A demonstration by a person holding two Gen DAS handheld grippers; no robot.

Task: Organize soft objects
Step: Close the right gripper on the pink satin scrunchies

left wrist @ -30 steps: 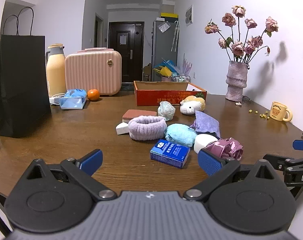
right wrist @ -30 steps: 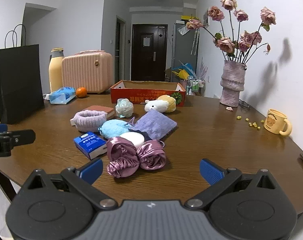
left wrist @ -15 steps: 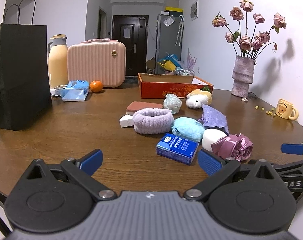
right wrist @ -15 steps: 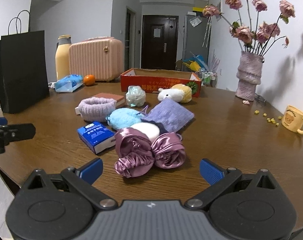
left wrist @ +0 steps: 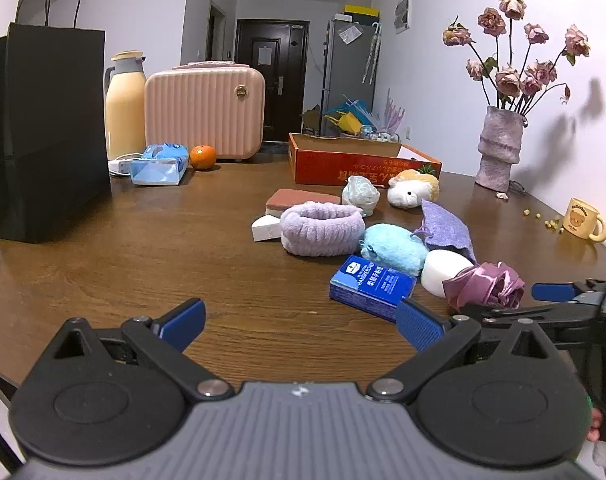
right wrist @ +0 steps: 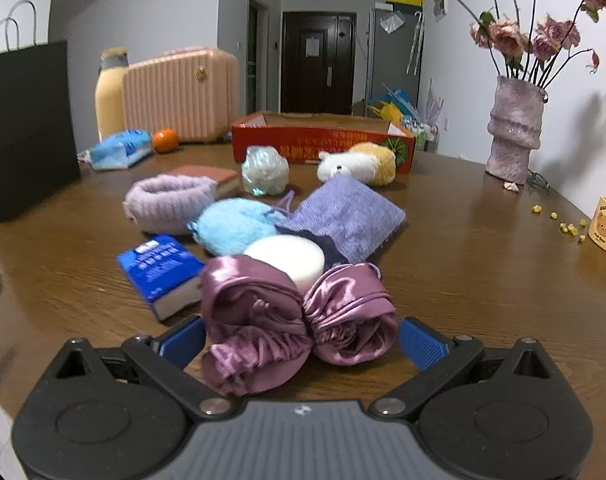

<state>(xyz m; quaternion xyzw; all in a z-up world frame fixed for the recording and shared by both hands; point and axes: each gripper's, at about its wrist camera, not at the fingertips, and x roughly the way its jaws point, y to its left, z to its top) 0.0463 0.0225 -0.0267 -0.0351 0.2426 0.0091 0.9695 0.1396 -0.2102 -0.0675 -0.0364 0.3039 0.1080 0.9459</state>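
A crumpled purple satin cloth (right wrist: 295, 316) lies at the table's near edge, between the wide-apart fingers of my right gripper (right wrist: 301, 338), which is open around it. Behind the cloth sit a white round pad (right wrist: 289, 256), a blue tissue pack (right wrist: 163, 270), a light blue fluffy pouch (right wrist: 231, 226), a lilac headband (right wrist: 167, 202), a purple knit bag (right wrist: 343, 216), a pale mesh ball (right wrist: 265, 170) and a white-and-yellow plush (right wrist: 359, 164). My left gripper (left wrist: 301, 322) is open over bare wood, left of the satin cloth (left wrist: 485, 286).
An open red cardboard box (left wrist: 363, 160) stands behind the pile. At the back left are a black paper bag (left wrist: 47, 132), a cream thermos (left wrist: 125, 106), a pink case (left wrist: 205, 114), wipes (left wrist: 159, 164) and an orange (left wrist: 203, 157). A vase (left wrist: 501, 148) and mug (left wrist: 583, 220) stand at right.
My right gripper has moved forward, so the satin cloth now lies between its open fingers. The left gripper shifted slightly; nothing has been gripped.
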